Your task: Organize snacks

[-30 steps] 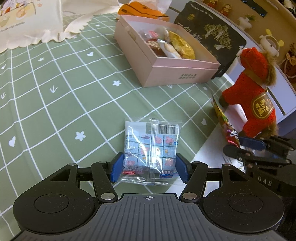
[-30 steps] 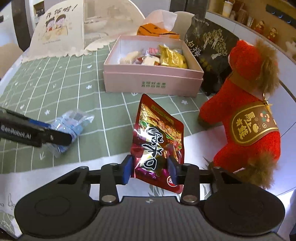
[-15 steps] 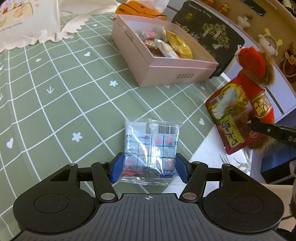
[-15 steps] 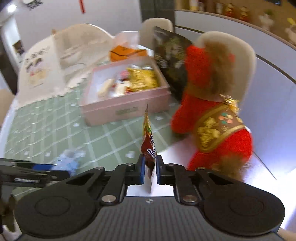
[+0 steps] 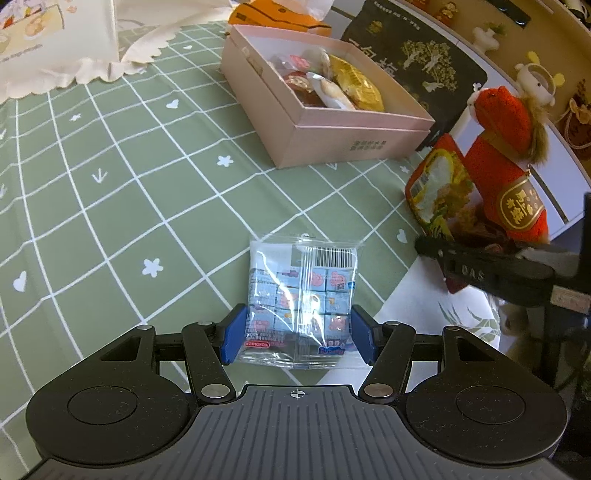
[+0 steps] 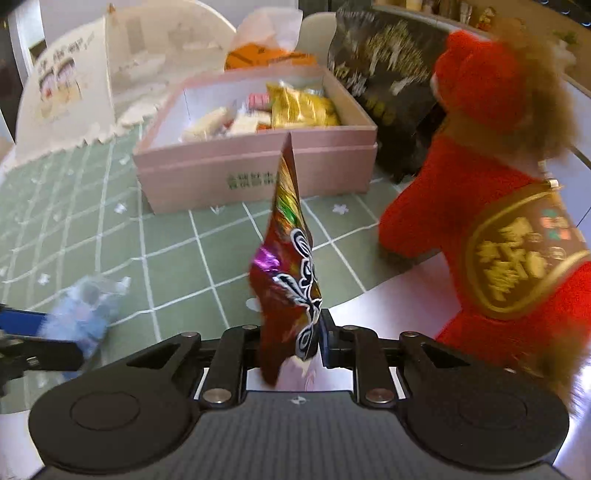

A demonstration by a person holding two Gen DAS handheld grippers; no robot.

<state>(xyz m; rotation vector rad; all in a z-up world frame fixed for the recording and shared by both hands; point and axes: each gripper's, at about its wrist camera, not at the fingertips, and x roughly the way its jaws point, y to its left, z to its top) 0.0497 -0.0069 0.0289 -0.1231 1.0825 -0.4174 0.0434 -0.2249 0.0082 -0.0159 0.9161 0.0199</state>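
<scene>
A clear packet of small blue candies sits low over the green checked cloth, and my left gripper is shut on it, a blue pad against each side. The same packet shows blurred at the lower left of the right wrist view. My right gripper is shut on the bottom of a red snack bag, which stands upright and edge-on. In the left wrist view that red bag hangs at the right, in front of the plush toy. An open pink box holding several snacks stands beyond both.
A red plush toy stands close on the right of the red bag. Behind the pink box leans a black printed bag, with an orange packet and a white paper bag at the back. The cloth ends at a white table edge.
My right gripper has closed tight on the red bag. The bag has turned from face-on to edge-on and swung about in front of the plush toy. The left gripper and its packet have stayed put.
</scene>
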